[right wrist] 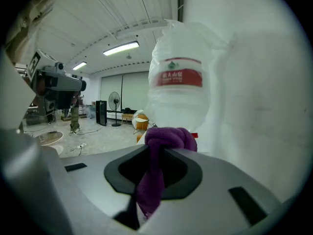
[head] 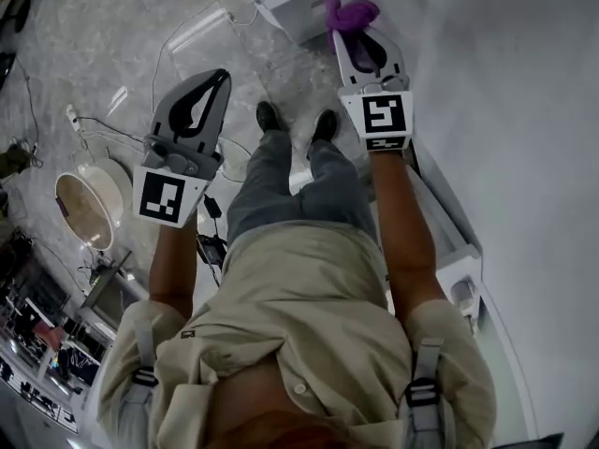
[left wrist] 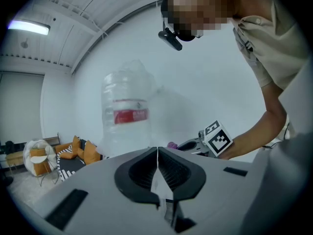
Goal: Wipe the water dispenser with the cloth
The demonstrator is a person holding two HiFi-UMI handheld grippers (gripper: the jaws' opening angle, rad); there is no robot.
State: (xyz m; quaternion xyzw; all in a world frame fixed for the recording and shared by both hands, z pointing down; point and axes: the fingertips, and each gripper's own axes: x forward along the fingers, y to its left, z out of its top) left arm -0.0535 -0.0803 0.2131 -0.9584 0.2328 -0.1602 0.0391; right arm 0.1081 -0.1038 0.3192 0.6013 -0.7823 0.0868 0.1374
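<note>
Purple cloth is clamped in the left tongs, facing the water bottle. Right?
No. The purple cloth is clamped in the right tongs, facing the water bottle; the right gripper view shows it. The left tongs are shut, empty.

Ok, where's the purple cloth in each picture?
Head view: top, right of centre, cloth at the right hand-held gripper's tip.
Left gripper view: small purple bit near the middle, beside that gripper.
Right gripper view: lower middle, clamped between the jaws.
Shared landmark: the right hand-held gripper holding it.

Purple cloth (right wrist: 168,137), bunched, pinched in the right tongs (right wrist: 157,151), near the clear, red-labelled water dispenser bottle (right wrist: 178,82).
</note>
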